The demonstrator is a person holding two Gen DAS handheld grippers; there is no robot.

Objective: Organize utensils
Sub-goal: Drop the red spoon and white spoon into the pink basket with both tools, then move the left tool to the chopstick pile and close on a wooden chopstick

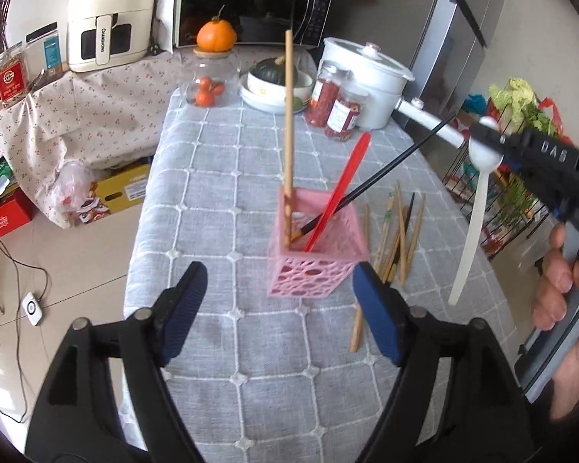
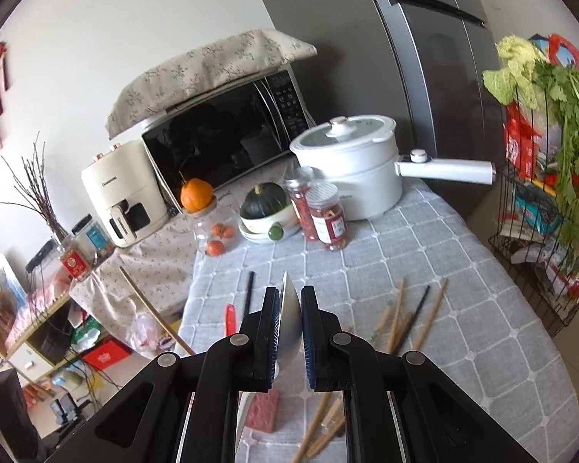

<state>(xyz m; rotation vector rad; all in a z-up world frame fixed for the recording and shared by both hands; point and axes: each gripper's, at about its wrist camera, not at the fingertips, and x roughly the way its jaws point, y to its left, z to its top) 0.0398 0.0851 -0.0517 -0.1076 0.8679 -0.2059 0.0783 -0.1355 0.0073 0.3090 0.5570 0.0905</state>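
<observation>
Utensils sit partly sorted: the pink perforated holder (image 1: 314, 249) stands upright on the grey checked tablecloth (image 1: 227, 177), and three pieces already lean inside it, a tall wooden chopstick (image 1: 288, 123) at its back left corner, a red utensil (image 1: 339, 193) and a black chopstick (image 1: 386, 173) tilting out to the right. Just right of the holder you have a loose cluster of wooden and dark chopsticks (image 1: 399, 235) lying flat on the cloth, with one more wooden stick (image 1: 356, 330) nearer to you.

Your left gripper (image 1: 278, 305) hangs in front of the holder with its blue-padded jaws spread wide and nothing between them; the holder shows in the gap but the pads are clear of it.

Your right gripper (image 2: 289, 324) is clenched on a white spoon (image 1: 473, 208). From the left wrist view the bowl is pinched at the tips and the long handle hangs down over the table's right edge, off to the right of the holder. Your right hand (image 1: 559, 289) wraps the grip.

Further back on the cloth stand two red-filled jars (image 1: 337, 108), a white electric pot (image 1: 370, 77) with a long handle, a bowl holding a dark green squash (image 1: 276, 73), and a glass jar of small oranges (image 1: 208, 85) topped by an orange pumpkin (image 1: 216, 34). Behind them are a microwave (image 1: 251, 4) and a white air fryer (image 1: 110, 19).
</observation>
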